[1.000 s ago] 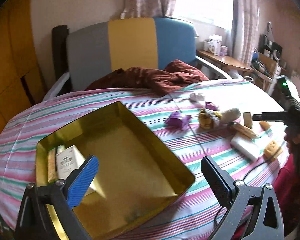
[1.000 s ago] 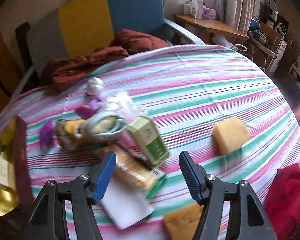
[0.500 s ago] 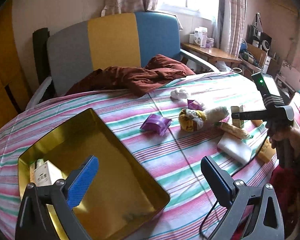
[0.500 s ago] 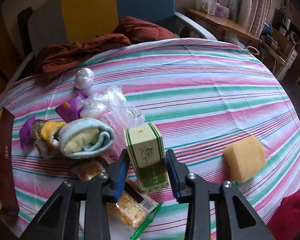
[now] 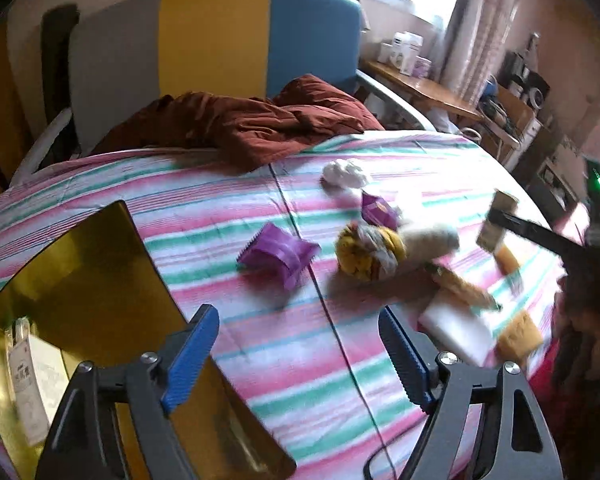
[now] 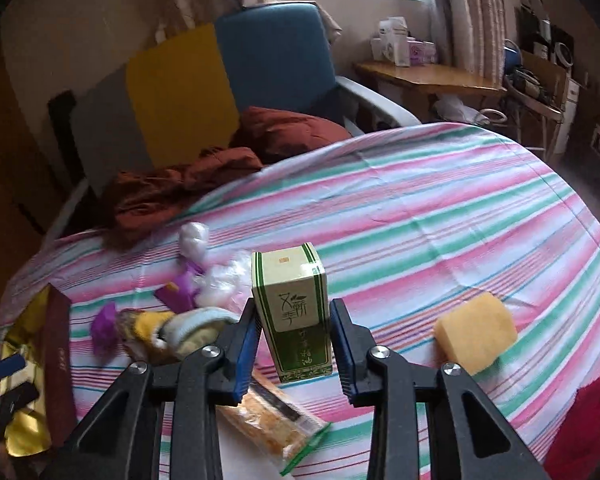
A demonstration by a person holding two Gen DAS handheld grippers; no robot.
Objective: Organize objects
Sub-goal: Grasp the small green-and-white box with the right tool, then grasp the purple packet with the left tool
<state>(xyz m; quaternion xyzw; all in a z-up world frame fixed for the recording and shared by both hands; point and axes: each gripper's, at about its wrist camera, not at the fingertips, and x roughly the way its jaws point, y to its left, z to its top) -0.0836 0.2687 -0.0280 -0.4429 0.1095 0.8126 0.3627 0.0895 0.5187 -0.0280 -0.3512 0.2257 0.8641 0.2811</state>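
My right gripper (image 6: 294,344) is shut on a green and white box (image 6: 292,300) and holds it upright above the striped table; the box also shows in the left wrist view (image 5: 496,220). My left gripper (image 5: 300,360) is open and empty, over the edge of a gold tray (image 5: 80,280) that holds a white packet (image 5: 32,380). Loose items lie mid-table: a purple packet (image 5: 278,254), a yellow sock bundle (image 5: 368,250), a white wad (image 5: 346,174), a cracker pack (image 6: 268,412), a yellow sponge (image 6: 476,334).
A brown blanket (image 5: 240,120) lies at the table's far edge before a grey, yellow and blue chair (image 5: 212,40). A white block (image 5: 456,328) and another sponge (image 5: 520,332) lie near the right edge. A dark red box (image 6: 58,344) stands by the tray.
My right gripper closed on the green box and lifted it off the table. My left gripper narrowed a little and shifted right, so the tray now sits further left.
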